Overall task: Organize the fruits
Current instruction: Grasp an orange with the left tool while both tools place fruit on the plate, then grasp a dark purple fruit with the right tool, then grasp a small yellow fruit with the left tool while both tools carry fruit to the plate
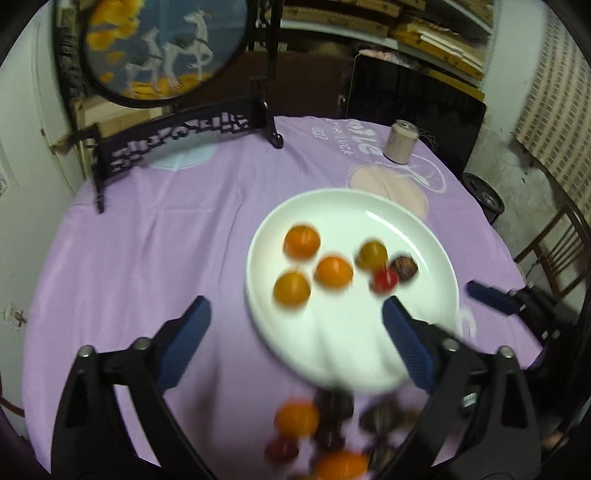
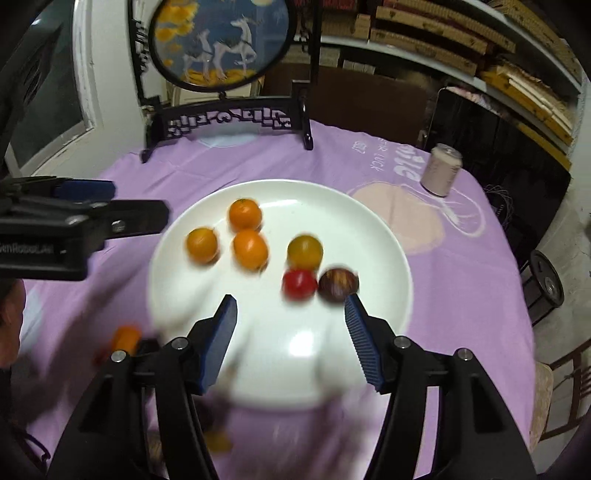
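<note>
Both my grippers spread wide, holding nothing: left gripper (image 1: 295, 325) & right gripper (image 2: 291, 317) over near rim of white plate (image 2: 369, 221) w/ six fruits on it

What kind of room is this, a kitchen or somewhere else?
Probably a lived-in home room, not clearly a kitchen. A round table under a purple tablecloth holds a white plate of fruit, a decorative round deer screen stands behind it, and shelves of stacked boxes line the wall.

white plate (image 2: 369, 229) holds six fruits; right gripper (image 2: 290, 314) jaws apart.
</note>
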Action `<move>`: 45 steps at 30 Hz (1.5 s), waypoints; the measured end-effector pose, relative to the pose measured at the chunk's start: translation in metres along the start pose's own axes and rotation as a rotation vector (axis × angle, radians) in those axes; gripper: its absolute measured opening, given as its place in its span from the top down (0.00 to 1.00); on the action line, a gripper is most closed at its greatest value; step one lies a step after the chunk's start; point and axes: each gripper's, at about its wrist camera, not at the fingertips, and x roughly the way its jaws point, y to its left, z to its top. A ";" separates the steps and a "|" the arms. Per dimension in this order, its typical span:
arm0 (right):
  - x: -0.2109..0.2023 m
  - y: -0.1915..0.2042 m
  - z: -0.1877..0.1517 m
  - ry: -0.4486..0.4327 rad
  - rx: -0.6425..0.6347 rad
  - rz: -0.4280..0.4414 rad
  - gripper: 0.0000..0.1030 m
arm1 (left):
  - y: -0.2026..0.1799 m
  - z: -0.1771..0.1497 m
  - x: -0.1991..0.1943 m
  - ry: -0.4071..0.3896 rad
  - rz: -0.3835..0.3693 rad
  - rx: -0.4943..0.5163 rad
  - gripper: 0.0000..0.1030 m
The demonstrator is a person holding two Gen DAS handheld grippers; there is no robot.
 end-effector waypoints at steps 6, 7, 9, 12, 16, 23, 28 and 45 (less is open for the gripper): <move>-0.053 0.021 -0.070 -0.038 0.056 0.000 0.02 | 0.001 -0.095 -0.041 -0.003 0.001 0.007 0.03; -0.060 0.024 -0.078 -0.042 0.071 -0.009 0.02 | 0.002 -0.104 -0.043 -0.001 0.005 0.004 0.03; -0.067 0.027 -0.085 -0.054 0.084 -0.015 0.02 | 0.004 -0.123 -0.047 0.012 0.027 -0.008 0.03; -0.075 0.032 -0.092 -0.054 0.085 -0.026 0.02 | 0.008 -0.139 -0.049 0.032 0.035 -0.025 0.03; -0.072 0.041 -0.097 -0.025 0.081 -0.008 0.02 | 0.015 -0.149 -0.051 0.043 0.064 -0.041 0.03; -0.053 0.071 -0.115 0.044 0.048 0.073 0.02 | 0.022 -0.160 -0.058 0.044 0.075 -0.046 0.03; -0.030 0.087 -0.121 0.089 0.027 0.142 0.15 | 0.027 -0.166 -0.058 0.057 0.080 -0.059 0.03; -0.039 0.053 -0.128 0.098 0.123 0.106 0.69 | 0.005 -0.163 -0.021 0.079 0.035 -0.005 0.13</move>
